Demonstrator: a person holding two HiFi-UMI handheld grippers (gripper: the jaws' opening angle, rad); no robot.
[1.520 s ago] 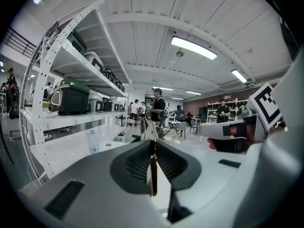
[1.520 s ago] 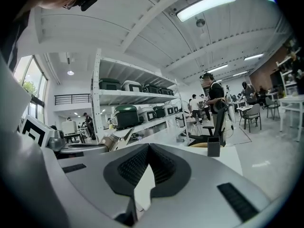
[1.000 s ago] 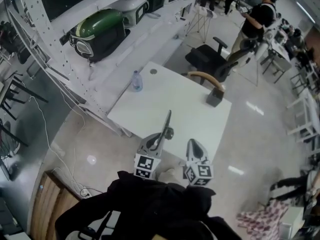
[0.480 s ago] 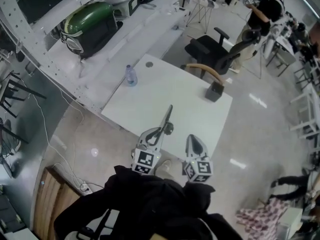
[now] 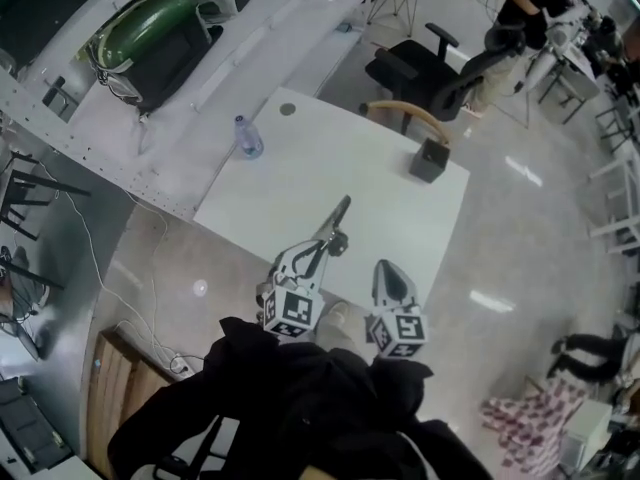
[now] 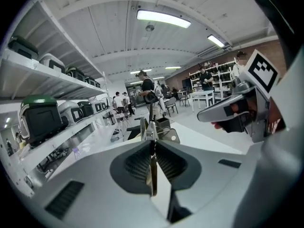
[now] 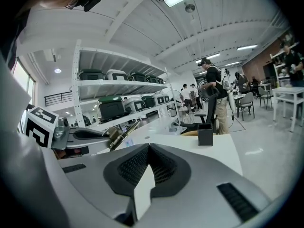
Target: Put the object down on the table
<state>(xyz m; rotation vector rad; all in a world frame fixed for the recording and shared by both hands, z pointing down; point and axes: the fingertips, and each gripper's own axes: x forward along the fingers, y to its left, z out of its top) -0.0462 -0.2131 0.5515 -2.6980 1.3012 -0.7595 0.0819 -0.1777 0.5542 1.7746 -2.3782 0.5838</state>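
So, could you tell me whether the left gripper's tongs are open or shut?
Shut: in the left gripper view the left gripper clamps a thin metal tool, held above the white table.

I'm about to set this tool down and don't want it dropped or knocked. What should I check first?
1. Left gripper shut on the long tool: ok.
2. Tool's tip over the table, not the floor: ok.
3. Bare tabletop beneath; bottle and dark box stand well away: ok.
4. Height of the tool above the tabletop: cannot tell.
5. Right gripper shut, empty, apart from the tool: ok.
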